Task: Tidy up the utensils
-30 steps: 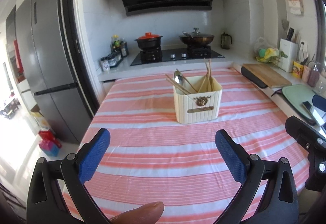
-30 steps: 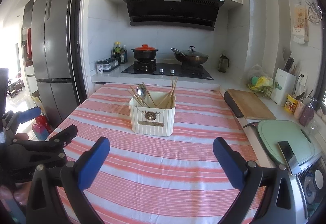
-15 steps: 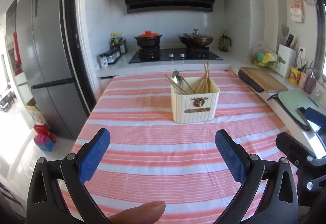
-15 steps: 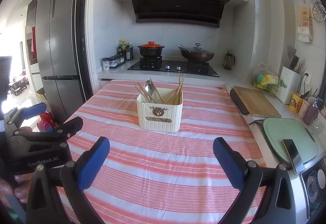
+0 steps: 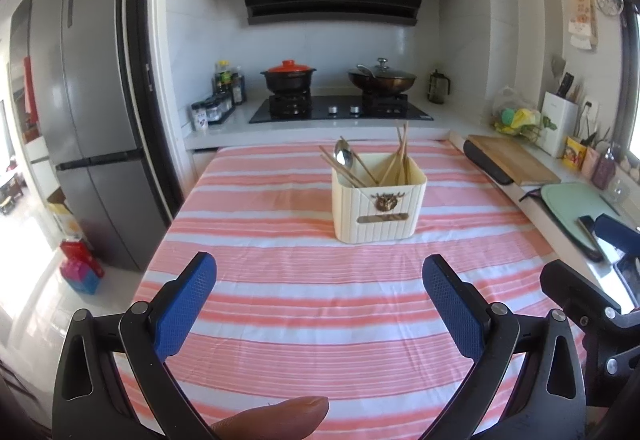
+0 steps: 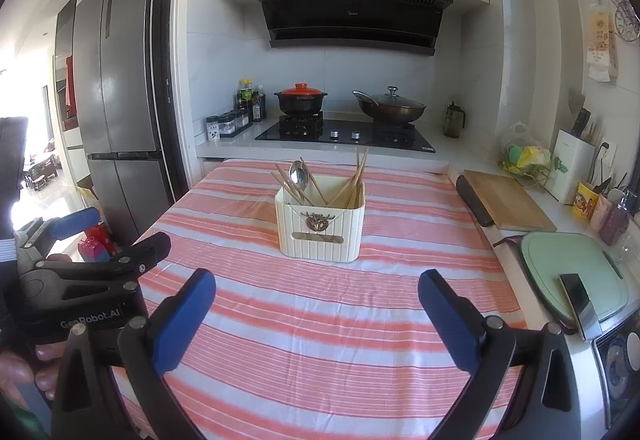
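A kitchen is surrounding the work area: a refrigerator (image 5: 96,128) is standing at the left, a stove (image 5: 340,108) with two pots is sitting against the back wall, and a desk (image 5: 320,300) covered by a pink-and-white striped cloth is filling the foreground.

The left claw (image 5: 320,276) is hanging released above the near part of the desk, its blue pads wide apart and gripping nothing. The right claw (image 6: 316,294) is hanging likewise released and empty, level with the left one. Both are pointing toward the middle of the desk, which suggests a neutral stand-off posture, not an approach to a grasp.

Outward from the claws, a cream utensil holder (image 6: 320,226) is standing upright on the cloth, well apart from both sets of pads. A metal spoon (image 6: 298,174) and several wooden chopsticks (image 6: 354,180) are leaning inside it, handles down, resting against the rim; the holder is keeping them gathered and off the cloth. No loose utensil is showing anywhere on the cloth.

Judgement: the task is appearing complete or nearly so, since every visible utensil is sitting in the holder.

Farther right, a wooden cutting board (image 6: 506,200) and a green mat (image 6: 572,276) are lying on the side counter.
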